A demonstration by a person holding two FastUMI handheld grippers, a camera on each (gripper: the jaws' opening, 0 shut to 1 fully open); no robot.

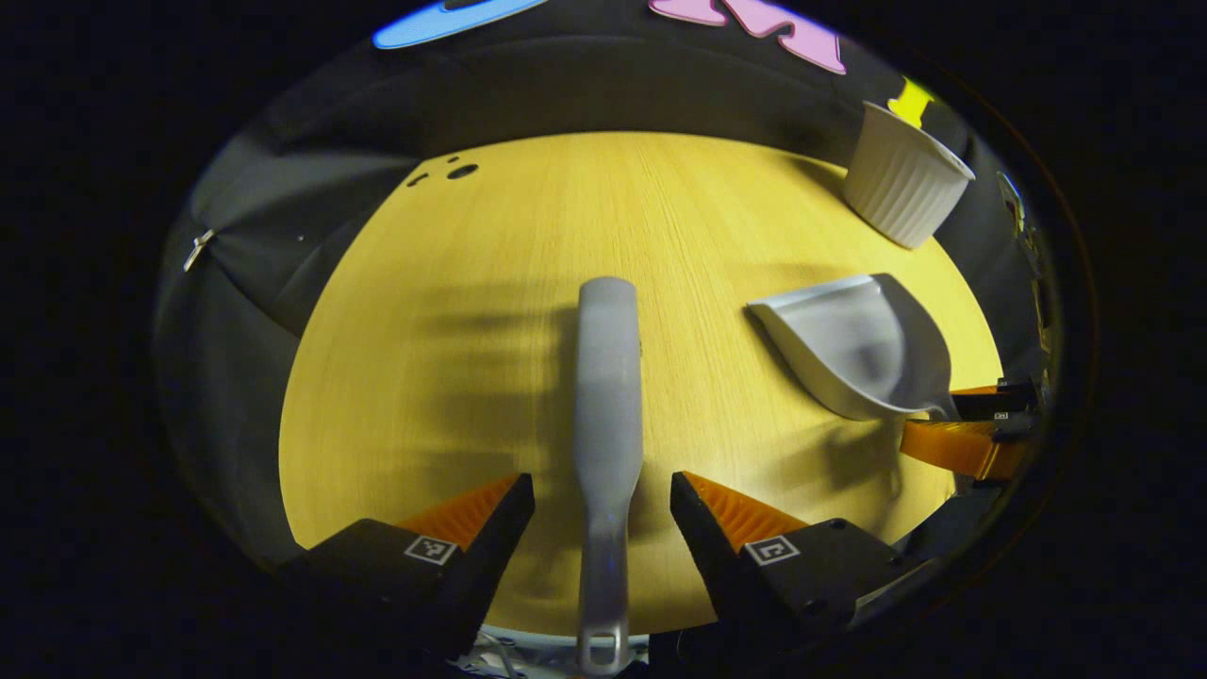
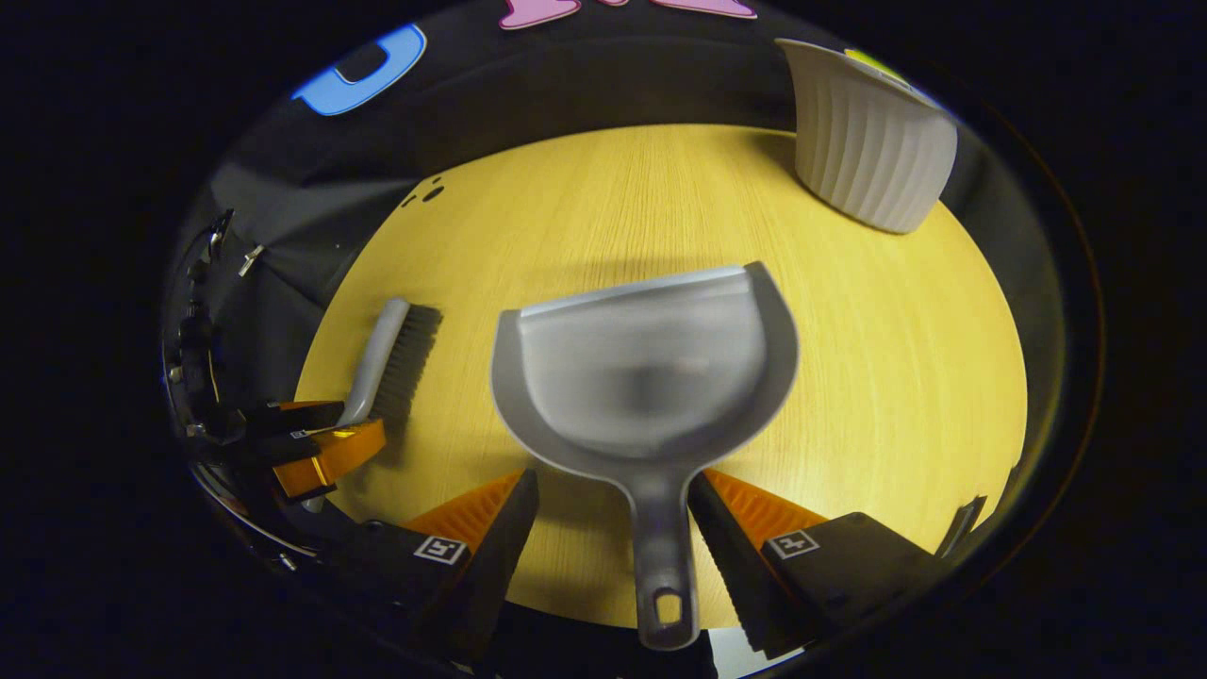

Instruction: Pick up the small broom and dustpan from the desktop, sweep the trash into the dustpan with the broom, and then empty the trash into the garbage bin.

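The small broom [image 1: 608, 396] lies on the yellow wooden desk [image 1: 528, 236] with its long axis running straight away from the left tongs [image 1: 602, 514]; its handle end, with the hanging hole, sits nearest the camera between the two fingers. The left tongs stand open, with a gap on each side of the handle. In the left gripper view the broom shows its plain grey back; the right gripper view shows it from the side [image 2: 387, 363], dark bristles facing right, with the left tongs around its handle near the desk's left edge. The dustpan [image 2: 646, 377] rests on the desk with its handle pointing back toward the right tongs [image 2: 613, 514] and its wide open mouth facing the far edge. The right tongs are open too, fingers flanking the handle without pressing it. The left gripper view shows the pan [image 1: 853, 344] tilted, mouth toward upper left. The white ribbed garbage bin [image 2: 872, 156] stands upright at the desk's far right corner.
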